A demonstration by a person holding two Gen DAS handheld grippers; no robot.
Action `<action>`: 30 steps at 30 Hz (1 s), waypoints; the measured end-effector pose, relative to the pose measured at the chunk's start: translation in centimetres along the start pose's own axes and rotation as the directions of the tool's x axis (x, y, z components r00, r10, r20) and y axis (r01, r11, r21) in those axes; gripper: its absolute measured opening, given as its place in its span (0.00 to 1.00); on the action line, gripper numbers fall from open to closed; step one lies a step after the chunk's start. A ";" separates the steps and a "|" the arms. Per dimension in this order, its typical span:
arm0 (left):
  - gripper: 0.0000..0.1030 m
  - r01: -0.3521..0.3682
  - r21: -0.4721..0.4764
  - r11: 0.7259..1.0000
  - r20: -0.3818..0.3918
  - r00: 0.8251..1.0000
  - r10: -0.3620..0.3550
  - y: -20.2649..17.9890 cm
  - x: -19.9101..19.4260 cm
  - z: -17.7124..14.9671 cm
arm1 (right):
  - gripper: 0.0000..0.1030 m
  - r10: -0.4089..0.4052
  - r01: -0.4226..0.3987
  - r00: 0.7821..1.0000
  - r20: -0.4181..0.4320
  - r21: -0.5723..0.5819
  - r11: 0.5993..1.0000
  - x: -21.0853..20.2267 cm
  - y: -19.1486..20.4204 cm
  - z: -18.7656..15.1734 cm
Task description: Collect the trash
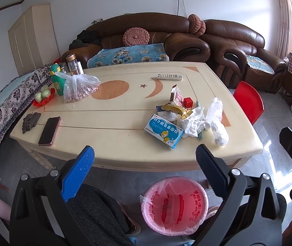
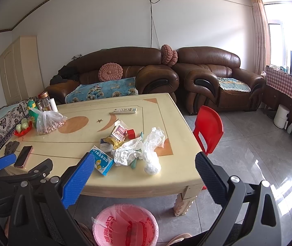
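The trash pile (image 1: 189, 114) sits on the bench (image 1: 125, 135), toward its near right corner: a crumpled white tissue (image 1: 193, 123), a wadded clear plastic bag (image 1: 216, 121), a blue-and-white box (image 1: 164, 131), yellow wrappers and small cartons just behind them. None of it looks gathered yet. Below the bench's near edge, on the floor, the pink-lined bin (image 1: 174, 205) appears empty apart from its liner, so I judge the job barely begun, with every piece left to move. The left claw (image 1: 145, 160) and right claw (image 2: 145, 160) both gape wide, holding nothing, short of the bench. Far left on the bench lie a phone (image 1: 49, 130) and a bag of nuts (image 1: 78, 88), probably keepers.
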State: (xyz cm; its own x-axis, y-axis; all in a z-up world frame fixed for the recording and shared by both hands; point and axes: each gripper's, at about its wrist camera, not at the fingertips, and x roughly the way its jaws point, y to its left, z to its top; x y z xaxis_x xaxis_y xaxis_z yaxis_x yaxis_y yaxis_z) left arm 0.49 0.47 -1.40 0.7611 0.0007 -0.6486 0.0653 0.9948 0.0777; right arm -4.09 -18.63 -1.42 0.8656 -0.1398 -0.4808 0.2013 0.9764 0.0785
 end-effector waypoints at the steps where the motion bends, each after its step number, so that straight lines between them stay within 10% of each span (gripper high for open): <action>1: 0.94 0.008 -0.005 1.000 0.004 1.000 -0.008 0.1 0.0 0.0 | 0.93 0.001 -0.001 1.000 0.001 -0.001 1.000 -0.1 0.0 0.1; 30: 0.94 0.038 0.003 0.999 -0.138 0.990 -0.037 0.4 8.7 3.5 | 0.93 -0.037 0.032 0.993 -0.115 -0.050 0.998 10.9 -1.7 1.5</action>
State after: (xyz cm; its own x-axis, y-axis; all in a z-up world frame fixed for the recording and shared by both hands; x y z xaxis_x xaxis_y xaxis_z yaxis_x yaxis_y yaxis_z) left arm 9.38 0.51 -4.38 0.6618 -0.0220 -0.7494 0.0959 0.9938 0.0555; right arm 5.63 -22.08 -5.50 0.7990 -0.1562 -0.5808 0.2052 0.9785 0.0192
